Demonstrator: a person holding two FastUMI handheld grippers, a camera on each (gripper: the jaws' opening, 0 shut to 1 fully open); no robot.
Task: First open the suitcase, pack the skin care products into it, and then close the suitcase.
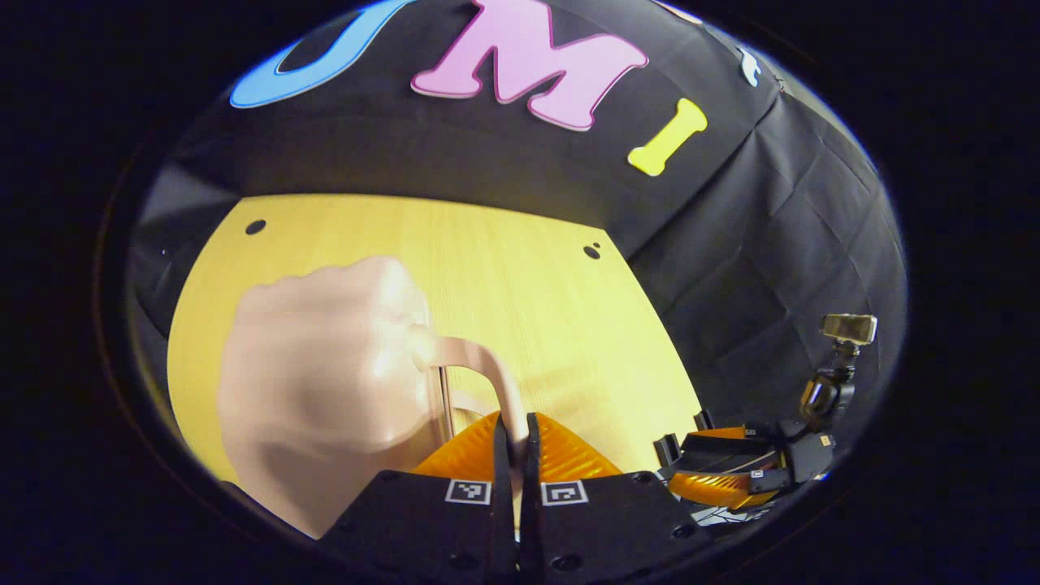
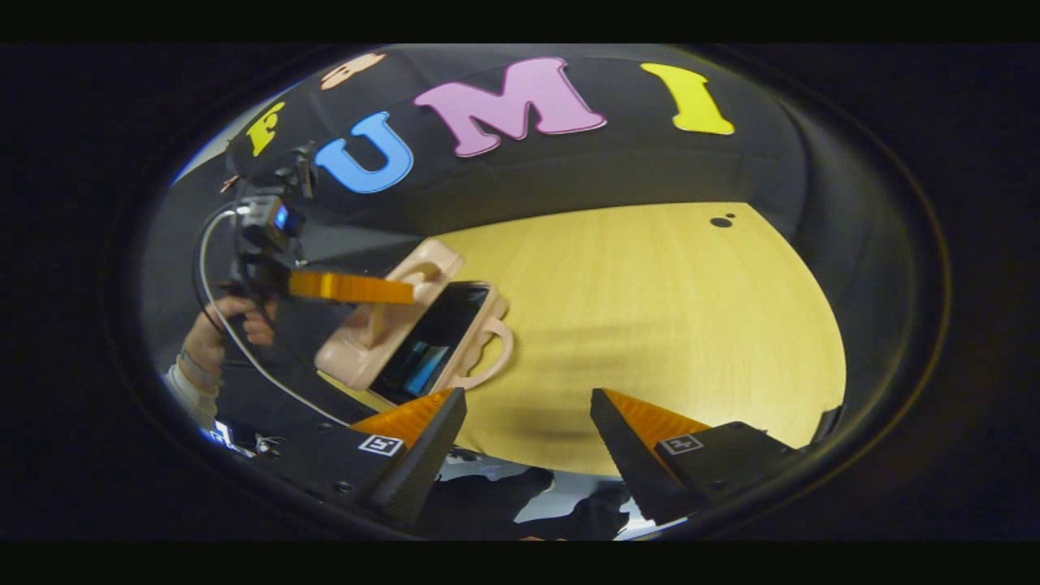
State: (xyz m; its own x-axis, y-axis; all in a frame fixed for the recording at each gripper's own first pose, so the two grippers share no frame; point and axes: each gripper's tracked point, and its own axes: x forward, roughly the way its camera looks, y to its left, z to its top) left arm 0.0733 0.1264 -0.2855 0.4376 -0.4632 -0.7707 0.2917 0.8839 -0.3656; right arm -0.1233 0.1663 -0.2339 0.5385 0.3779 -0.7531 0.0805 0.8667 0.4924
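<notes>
In the left gripper view, our left tongs [image 1: 514, 431] are pressed together on the thin looped handle [image 1: 487, 366] of the pale pink suitcase [image 1: 325, 390]. The handle arches up from the case's edge and comes down between the two orange fingers [image 1: 561, 451]. The case fills the space from nine to seven o'clock of that view, lying on the yellow wooden bench [image 1: 520, 268]. Its shell is smooth, glossy and rounded, without any writing we can read.

In the right gripper view the suitcase [image 2: 382, 341] sits at about nine o'clock, near the bench's [image 2: 650, 309] left edge. Its long axis runs from lower left to upper right. The lid [image 2: 406, 280] is raised and tilted back toward ten o'clock, and the dark lining of the open half [image 2: 431, 337] faces us, with a bluish patch in it that we cannot identify. A second looped handle [image 2: 491, 357] sticks out toward five o'clock. The left tongs [image 2: 406, 290] reach the lid from the left, held by a hand [image 2: 236, 321] with a pale sleeve.

Our right tongs [image 2: 528, 414] are spread wide, hovering over bare bench with nothing between them. They also show at four o'clock in the left gripper view [image 1: 674, 459], well apart from the case. The square black-and-white markers on the fingers carry no readable text.
</notes>
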